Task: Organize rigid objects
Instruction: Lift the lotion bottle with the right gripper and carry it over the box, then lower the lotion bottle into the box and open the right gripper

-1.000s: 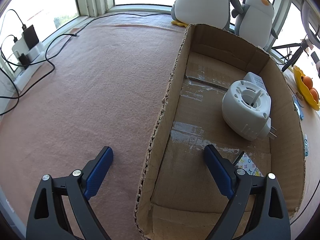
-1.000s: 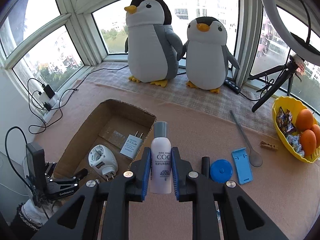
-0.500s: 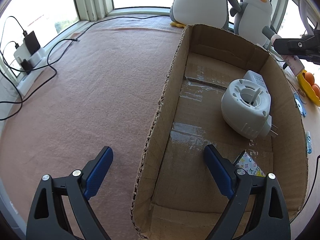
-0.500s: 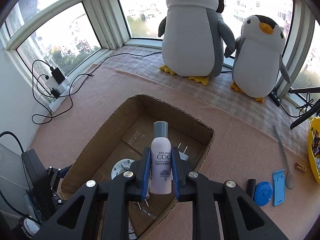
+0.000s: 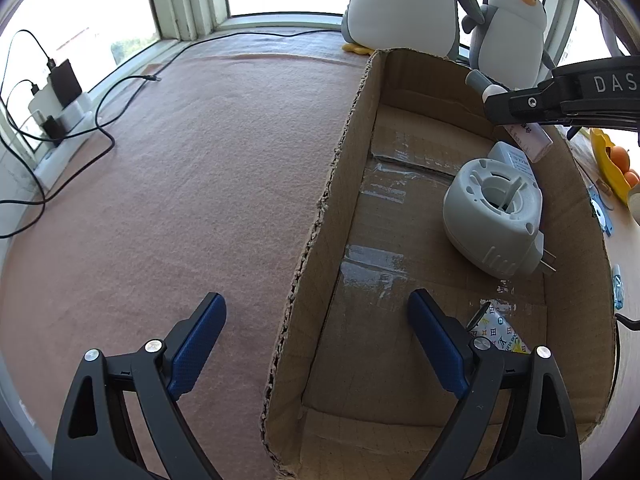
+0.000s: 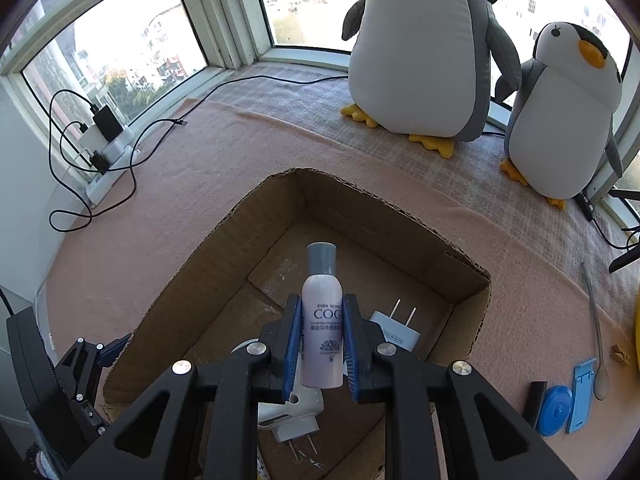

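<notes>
My right gripper [image 6: 322,344] is shut on a white bottle with a grey cap [image 6: 322,312] and holds it above the open cardboard box [image 6: 280,208]. The same bottle [image 5: 524,136] and the right gripper's arm [image 5: 560,96] show over the box's far right corner in the left wrist view. In the box [image 5: 320,220] lie a round white plug-in device [image 5: 494,216], a white charger [image 6: 394,330] and a patterned packet [image 5: 500,334]. My left gripper [image 5: 316,336] is open and empty, straddling the box's near left wall.
Two plush penguins [image 6: 424,48] [image 6: 560,112] stand by the window behind the box. A power strip with cables [image 6: 106,136] lies at the left. A spoon [image 6: 598,340], blue clip [image 6: 580,396], blue disc [image 6: 554,410] and black piece [image 6: 534,398] lie right of the box. A yellow fruit bowl [image 5: 612,164] shows at the far right.
My right gripper has carried the bottle leftward from beside the box to above its inside. The left gripper has stayed open at the box's left wall.
</notes>
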Demonstrator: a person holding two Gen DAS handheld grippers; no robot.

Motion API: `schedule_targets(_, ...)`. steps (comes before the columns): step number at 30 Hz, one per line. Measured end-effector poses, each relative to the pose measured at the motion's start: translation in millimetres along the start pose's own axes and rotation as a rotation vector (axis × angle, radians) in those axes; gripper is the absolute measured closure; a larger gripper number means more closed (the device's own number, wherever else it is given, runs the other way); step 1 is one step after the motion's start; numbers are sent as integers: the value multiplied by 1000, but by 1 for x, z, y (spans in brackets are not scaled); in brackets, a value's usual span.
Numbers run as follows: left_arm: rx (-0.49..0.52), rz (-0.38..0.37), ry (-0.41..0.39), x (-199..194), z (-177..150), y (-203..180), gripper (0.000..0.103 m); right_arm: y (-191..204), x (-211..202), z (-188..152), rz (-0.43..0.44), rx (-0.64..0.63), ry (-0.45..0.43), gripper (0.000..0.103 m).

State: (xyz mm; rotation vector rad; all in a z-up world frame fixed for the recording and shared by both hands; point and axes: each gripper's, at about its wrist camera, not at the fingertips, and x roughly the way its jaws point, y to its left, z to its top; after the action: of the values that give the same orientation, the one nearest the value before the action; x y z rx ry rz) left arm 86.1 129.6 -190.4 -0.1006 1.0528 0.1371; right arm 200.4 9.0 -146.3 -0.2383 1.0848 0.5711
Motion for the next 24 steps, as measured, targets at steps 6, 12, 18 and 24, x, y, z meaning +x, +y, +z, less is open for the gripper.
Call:
schedule_targets(6,-3,1,1,0,0,1,9,0,1,4,-12,-3,-8,80)
schedule_targets(12,-4,0,1,0,-1,2,9,-5,-2,1,-6,10,-6,78)
schedule_targets(18,-1,2,0,1,-1,3,9,-4,-8,-1,-3,7,-9,78)
schedule_targets(24,2,3,0,-1,-2,3,9,-3,-16,-2,4,14,-20,75)
